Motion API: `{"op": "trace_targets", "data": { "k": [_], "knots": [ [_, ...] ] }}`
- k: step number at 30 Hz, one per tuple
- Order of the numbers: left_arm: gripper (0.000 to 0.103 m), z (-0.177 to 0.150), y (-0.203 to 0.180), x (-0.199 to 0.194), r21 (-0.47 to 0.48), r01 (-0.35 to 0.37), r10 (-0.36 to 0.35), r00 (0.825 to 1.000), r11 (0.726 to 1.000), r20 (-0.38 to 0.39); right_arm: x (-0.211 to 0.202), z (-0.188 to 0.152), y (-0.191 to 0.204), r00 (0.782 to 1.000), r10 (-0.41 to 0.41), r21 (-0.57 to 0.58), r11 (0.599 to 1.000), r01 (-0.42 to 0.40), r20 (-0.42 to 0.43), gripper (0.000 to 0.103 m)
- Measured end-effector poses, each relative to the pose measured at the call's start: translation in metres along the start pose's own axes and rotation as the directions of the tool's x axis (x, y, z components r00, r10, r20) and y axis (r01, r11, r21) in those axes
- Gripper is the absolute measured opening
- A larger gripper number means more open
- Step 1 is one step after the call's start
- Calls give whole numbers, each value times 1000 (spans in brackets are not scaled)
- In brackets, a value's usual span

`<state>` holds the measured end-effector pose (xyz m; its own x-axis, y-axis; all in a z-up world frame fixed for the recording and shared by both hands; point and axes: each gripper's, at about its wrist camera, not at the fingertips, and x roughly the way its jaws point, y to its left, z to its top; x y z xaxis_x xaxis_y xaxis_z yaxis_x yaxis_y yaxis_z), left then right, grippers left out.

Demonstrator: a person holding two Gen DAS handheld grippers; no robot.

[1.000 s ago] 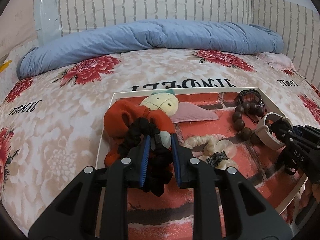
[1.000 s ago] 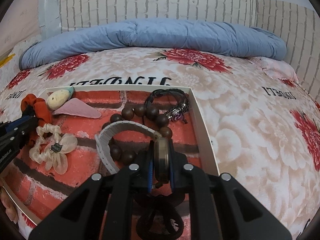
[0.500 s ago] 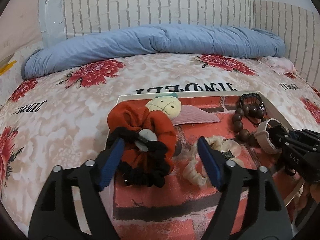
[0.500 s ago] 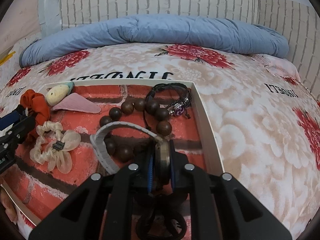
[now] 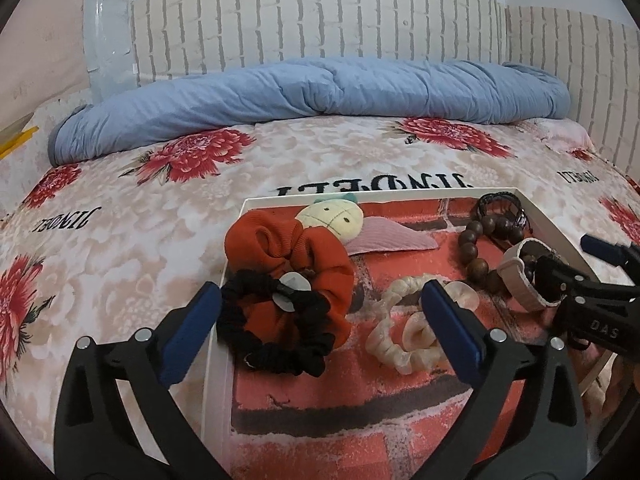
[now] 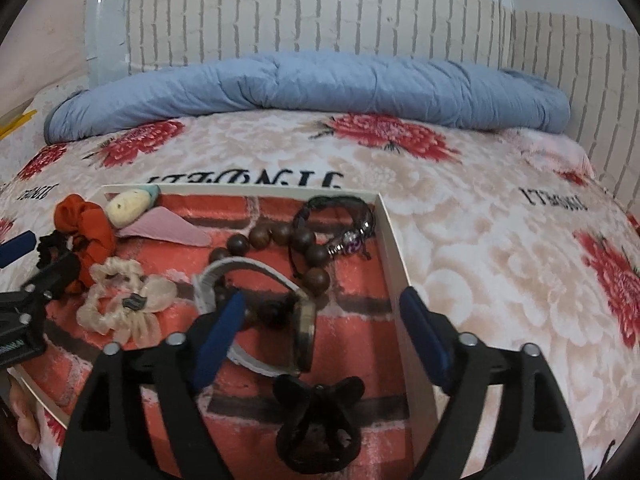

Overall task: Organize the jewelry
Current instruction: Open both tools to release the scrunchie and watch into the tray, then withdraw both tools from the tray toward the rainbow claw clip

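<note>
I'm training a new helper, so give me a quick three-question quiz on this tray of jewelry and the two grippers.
1. True or false: the left gripper grips the black scrunchie.
2. What lies between the right gripper's open jaws?
A. watch
B. beaded bracelet
C. cream scrunchie
3. What does the black scrunchie rest on?

Key:
1. False; both jaws have just opened.
2. A
3. The orange scrunchie, inside the tray.

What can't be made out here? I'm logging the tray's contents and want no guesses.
- Watch: right wrist view, edge-on, dial unreadable.
- Wooden bead bracelet: near beads hidden behind the watch's white strap.
- Cream scrunchie: left wrist view, partly behind the left claw's finger.
- Scrunchie's dark tag: too small to read.
</note>
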<state>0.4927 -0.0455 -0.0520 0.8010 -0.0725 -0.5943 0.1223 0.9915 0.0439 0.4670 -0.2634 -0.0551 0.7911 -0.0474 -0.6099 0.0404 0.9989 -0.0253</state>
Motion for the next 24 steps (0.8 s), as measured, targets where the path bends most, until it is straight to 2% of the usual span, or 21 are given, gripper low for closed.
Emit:
{"op": "trace_targets", "data": {
  "k": [4,6,10,14,18,24],
  "knots": [
    [98,0,1,-2,-2,5,-5,1000,1000,4,-3,1,0,1000,-4,-6,1000,4,9,85],
    [98,0,3,-3,-10,14,-14,1000,1000,5,-6,1,-3,999,-23,2,1000,23,26,92],
    [98,-2,6,-8,-33,39,-39,999,999,9,-17,4,-16,996,-56,47,997,53,67,93],
    [98,-9,10,-15,-61,63,-63,998,996,12,-26,3,-35,996,-40,134,991,28,86,93],
    [98,-17,18,-21,-130,104,-105,994,986,1,-35,-3,-51,996,-27,198,980,10,83,93],
    [98,-28,11,-26,-169,138,-147,988,976,-40,-57,-9,-54,994,-38,191,981,18,101,93]
  ]
}}
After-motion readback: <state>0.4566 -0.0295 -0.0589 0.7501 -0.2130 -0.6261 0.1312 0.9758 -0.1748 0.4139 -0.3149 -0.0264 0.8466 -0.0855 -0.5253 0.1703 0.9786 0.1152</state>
